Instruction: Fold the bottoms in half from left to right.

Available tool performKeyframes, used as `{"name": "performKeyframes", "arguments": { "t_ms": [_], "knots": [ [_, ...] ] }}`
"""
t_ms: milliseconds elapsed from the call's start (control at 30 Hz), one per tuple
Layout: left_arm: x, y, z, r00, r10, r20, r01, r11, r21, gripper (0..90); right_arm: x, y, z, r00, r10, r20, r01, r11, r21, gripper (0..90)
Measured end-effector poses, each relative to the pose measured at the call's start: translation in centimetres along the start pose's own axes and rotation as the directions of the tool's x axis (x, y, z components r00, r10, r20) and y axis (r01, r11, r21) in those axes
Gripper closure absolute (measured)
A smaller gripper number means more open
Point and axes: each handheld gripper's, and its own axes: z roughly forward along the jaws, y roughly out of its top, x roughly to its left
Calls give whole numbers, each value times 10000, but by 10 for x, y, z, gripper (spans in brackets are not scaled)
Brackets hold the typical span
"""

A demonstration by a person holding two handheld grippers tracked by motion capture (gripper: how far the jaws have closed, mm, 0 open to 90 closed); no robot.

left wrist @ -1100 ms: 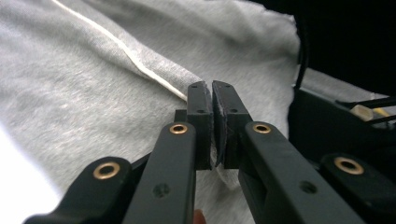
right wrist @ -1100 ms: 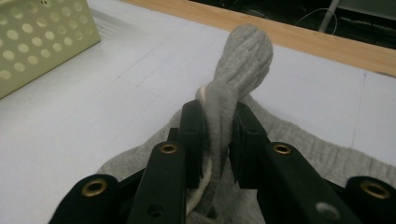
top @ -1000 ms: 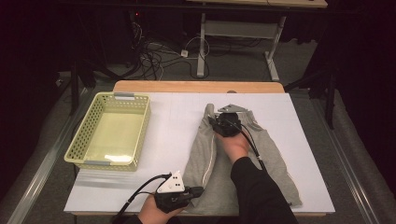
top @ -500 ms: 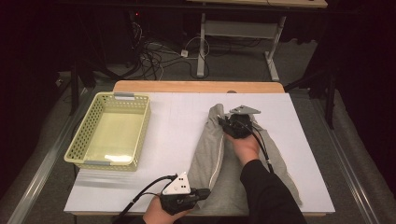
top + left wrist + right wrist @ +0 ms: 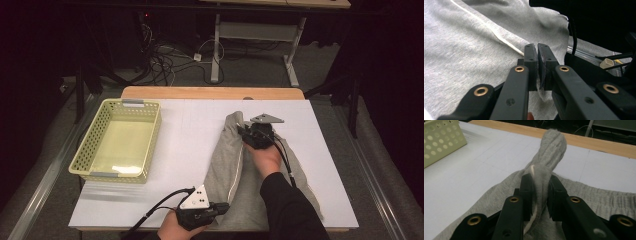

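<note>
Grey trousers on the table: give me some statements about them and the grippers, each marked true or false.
1. The right gripper is shut on a bunched fold of the grey trousers. True.
2. The left gripper stands wide open above the cloth. False: its jaws are shut on the cloth.
3. The yellow basket holds the trousers. False: they lie on the white table.
4. A white stripe runs along the trousers. True.
</note>
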Motion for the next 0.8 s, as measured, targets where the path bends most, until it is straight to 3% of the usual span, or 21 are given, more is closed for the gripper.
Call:
{"name": "performKeyframes", "arguments": {
  "t_ms": [800],
  "knots": [
    [-2,14,11,9998,129,158,-125,9996,-233,841,-16,3,-9,9997,-63,249,66,9999,-118,766]
  ]
}}
